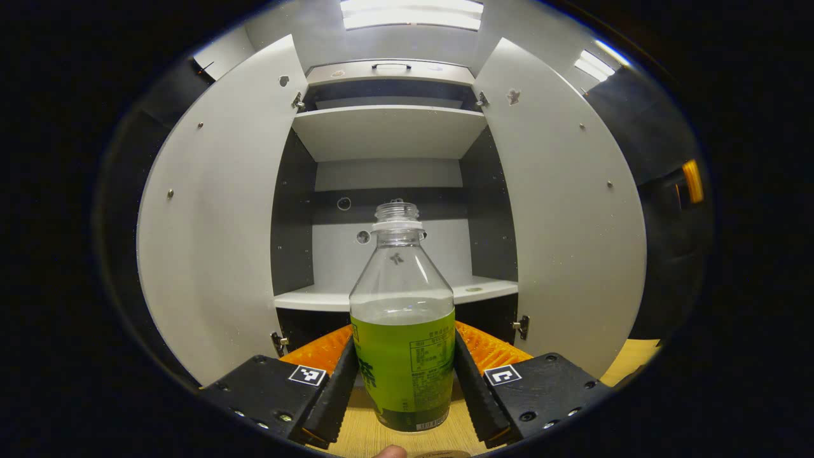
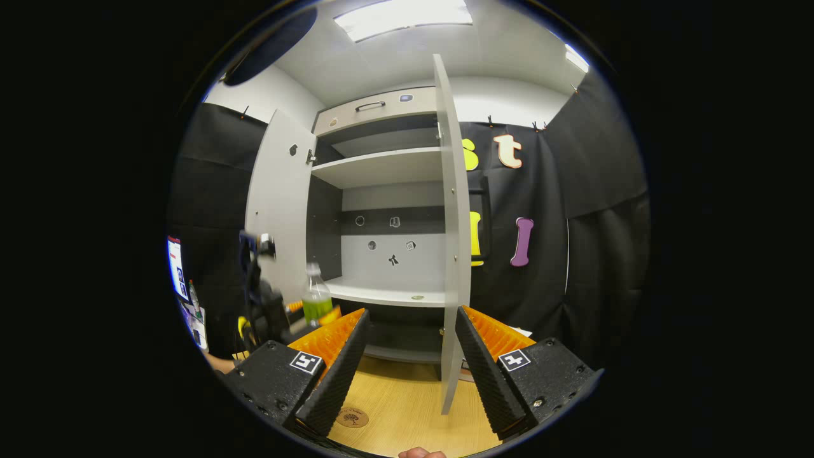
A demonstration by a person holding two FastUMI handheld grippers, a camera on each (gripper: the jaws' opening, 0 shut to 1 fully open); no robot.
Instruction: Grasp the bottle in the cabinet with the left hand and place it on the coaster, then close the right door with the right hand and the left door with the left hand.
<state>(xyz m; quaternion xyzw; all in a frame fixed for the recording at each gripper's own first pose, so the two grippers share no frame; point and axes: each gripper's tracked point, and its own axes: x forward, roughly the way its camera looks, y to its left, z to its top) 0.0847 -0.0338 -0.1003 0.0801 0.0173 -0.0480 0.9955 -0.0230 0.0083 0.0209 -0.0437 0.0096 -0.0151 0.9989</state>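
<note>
Left gripper view: left gripper (image 1: 403, 375) is clamping the uncapped bottle (image 1: 402, 331) between its fingers, outside the cabinet (image 1: 388, 130). Right gripper (image 2: 407, 356) is gaping wide. Next: lowering onto coaster (image 2: 352, 417).

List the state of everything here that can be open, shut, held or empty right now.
Clear plastic bottle with green label: upright, uncapped, partly full, held out of the cabinet.
Left gripper: shut on the bottle.
Right gripper: open, holding nothing.
Grey cabinet left door: open.
Grey cabinet right door: open.
Round wooden coaster: bare, on the wooden table.
</note>
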